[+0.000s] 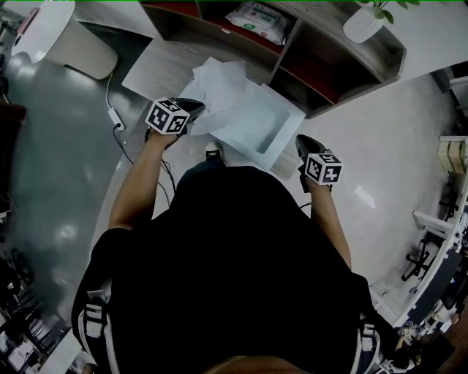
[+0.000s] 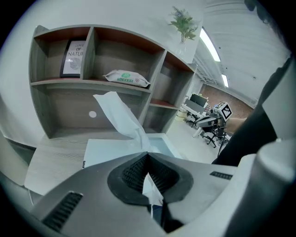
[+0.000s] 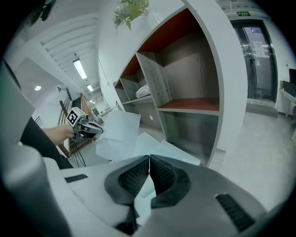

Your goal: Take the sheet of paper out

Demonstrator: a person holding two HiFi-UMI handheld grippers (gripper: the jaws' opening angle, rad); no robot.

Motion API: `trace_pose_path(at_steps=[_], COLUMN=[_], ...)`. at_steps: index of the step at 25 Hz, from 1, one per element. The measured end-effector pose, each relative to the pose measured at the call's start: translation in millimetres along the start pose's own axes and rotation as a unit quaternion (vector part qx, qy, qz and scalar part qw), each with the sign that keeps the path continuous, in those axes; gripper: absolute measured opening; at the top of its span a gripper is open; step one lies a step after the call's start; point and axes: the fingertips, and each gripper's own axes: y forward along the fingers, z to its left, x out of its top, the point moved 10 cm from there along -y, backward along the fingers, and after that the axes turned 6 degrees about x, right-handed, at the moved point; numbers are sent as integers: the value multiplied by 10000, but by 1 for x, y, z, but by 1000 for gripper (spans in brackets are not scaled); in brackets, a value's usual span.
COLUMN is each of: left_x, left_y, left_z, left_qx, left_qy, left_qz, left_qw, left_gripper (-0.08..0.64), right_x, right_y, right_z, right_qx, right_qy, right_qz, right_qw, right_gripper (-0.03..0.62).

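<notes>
A white sheet of paper (image 1: pixel 219 77) rises crumpled out of a shallow white box (image 1: pixel 256 120) that lies on the low wooden base of a shelf unit. My left gripper (image 1: pixel 199 109) is shut on the sheet's near edge. In the left gripper view the paper (image 2: pixel 118 111) runs up from between the closed jaws (image 2: pixel 148 155), above the box (image 2: pixel 111 150). My right gripper (image 1: pixel 301 140) sits at the box's right edge, and its jaws (image 3: pixel 149 158) are closed with the box's white rim (image 3: pixel 180 155) between them. The right gripper view also shows the sheet (image 3: pixel 115 127) and the left gripper (image 3: pixel 95 129).
The wooden shelf unit (image 1: pixel 351 66) stands just behind the box, holding a pack of wipes (image 1: pixel 259 18) and a booklet (image 2: pixel 73 58). A potted plant (image 1: pixel 365 22) sits on top. A cable with a plug (image 1: pixel 117 120) lies on the floor to the left.
</notes>
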Motion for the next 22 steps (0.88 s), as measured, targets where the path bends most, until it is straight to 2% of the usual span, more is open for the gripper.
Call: trace_pose_path(at_steps=[9, 16, 22], left_x=[6, 3, -1], left_y=[-26, -40, -49], left_z=[-19, -28, -37], left_qx=[-37, -105, -99], left_qy=[246, 264, 288], left_qz=[-128, -168, -176], left_qw=[9996, 9995, 9994], left_gripper=[21, 21, 20], right_x=[18, 34, 43], right_y=[-9, -20, -31], right_z=[20, 53, 72], right_qx=[160, 99, 190], right_qy=[-253, -1138, -1365], right_qz=[-652, -911, -1169], right_qw=[9974, 9893, 9835], right_gripper=[14, 14, 14])
